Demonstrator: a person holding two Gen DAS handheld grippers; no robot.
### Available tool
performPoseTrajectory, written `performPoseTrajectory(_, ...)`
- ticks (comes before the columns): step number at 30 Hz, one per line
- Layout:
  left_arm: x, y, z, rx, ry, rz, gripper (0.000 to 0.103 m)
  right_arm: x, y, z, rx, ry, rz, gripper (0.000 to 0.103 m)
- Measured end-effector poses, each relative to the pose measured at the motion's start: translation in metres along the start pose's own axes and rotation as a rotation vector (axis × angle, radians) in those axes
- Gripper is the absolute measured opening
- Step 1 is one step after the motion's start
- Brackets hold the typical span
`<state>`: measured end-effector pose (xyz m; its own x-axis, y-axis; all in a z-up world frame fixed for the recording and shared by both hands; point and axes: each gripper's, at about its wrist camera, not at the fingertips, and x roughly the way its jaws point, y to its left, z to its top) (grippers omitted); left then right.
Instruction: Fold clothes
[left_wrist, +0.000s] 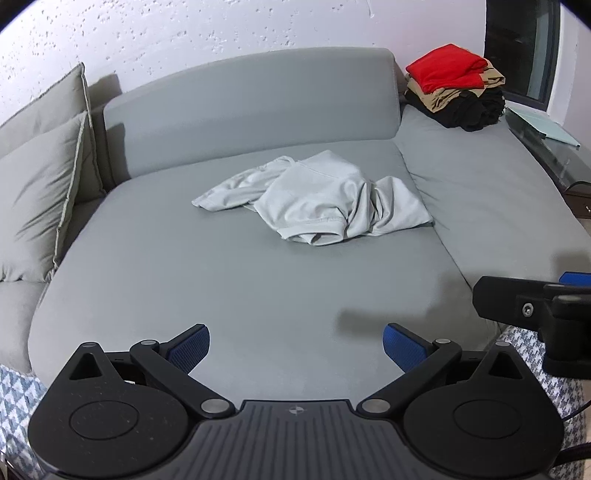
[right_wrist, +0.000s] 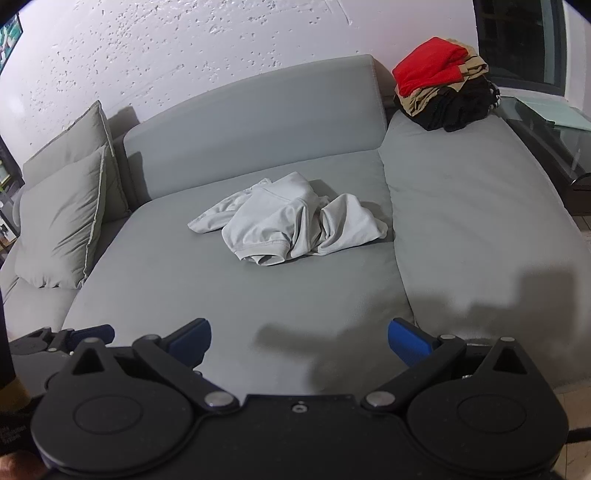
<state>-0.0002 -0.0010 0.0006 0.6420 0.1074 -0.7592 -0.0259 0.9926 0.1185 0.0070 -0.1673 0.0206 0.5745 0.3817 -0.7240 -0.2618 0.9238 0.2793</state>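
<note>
A pale grey shirt lay on the grey sofa, with a red garment topping tan and black clothes at its far right corner.

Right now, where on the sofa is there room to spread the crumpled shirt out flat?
The bare grey seat between the pale shirt and the open left gripper is free, as is the strip between the shirt and the cushions. The right-hand seat is bare up to the folded pile, which crowds the back corner.

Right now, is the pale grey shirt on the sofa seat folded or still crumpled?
Crumpled. The pale grey shirt lies bunched in uneven folds, one sleeve trailing left, not squared.
</note>
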Motion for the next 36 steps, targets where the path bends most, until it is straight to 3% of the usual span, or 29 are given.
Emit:
performPoseTrajectory(4,0.004,0.002,0.006,-0.025,0.041,-0.010,0.101,0.000,-0.002,0.001,0.003,0.003,0.007,0.103)
performPoseTrajectory(36,0.011,0.004,0.002,-0.050,0.063,-0.026,0.102,0.005,-0.002,0.000,0.001,0.018,-0.007,0.103)
